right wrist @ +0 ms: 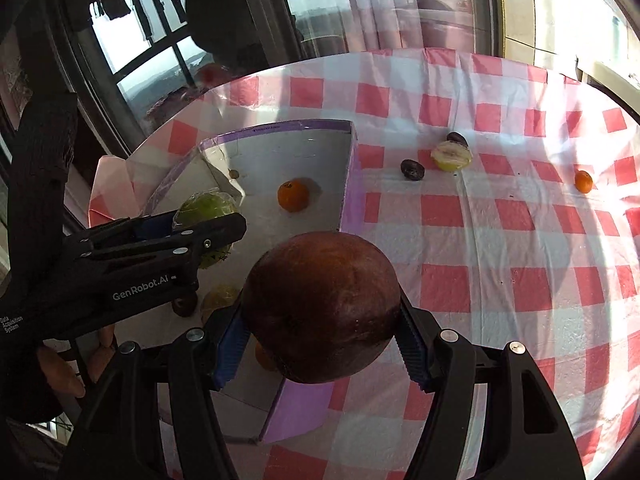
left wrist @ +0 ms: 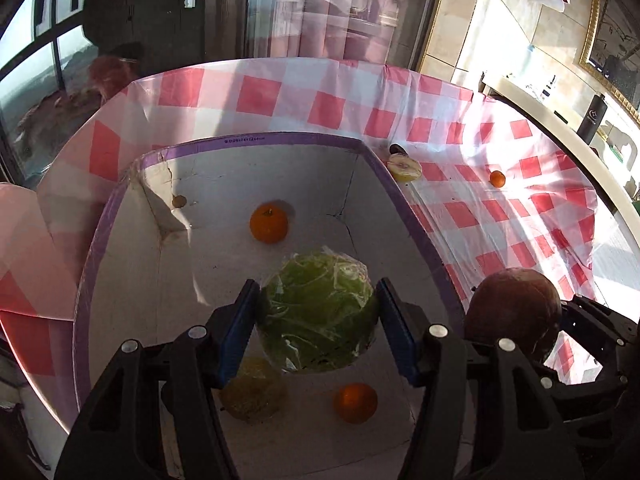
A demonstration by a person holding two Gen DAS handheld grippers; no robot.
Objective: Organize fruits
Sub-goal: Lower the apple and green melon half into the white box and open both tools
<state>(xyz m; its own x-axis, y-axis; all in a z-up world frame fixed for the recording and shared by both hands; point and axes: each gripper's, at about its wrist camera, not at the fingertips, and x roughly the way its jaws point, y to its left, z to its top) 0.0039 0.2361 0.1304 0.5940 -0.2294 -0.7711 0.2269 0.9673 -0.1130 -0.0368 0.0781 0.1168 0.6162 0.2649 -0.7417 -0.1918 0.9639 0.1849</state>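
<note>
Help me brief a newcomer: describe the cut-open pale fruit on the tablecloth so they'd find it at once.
Start at the purple-rimmed white box on the checked tablecloth. Just past its far right corner lies the halved fruit, between two dark plums. It alone shows pale yellow-green flesh; the small orange sits farther right.

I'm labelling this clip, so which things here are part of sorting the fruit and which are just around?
Job:
- green wrapped fruit, in left gripper
- dark red fruit, in right gripper
- box
- oranges
- yellow fruit

Around:
- checked tablecloth
- black bottle
</note>
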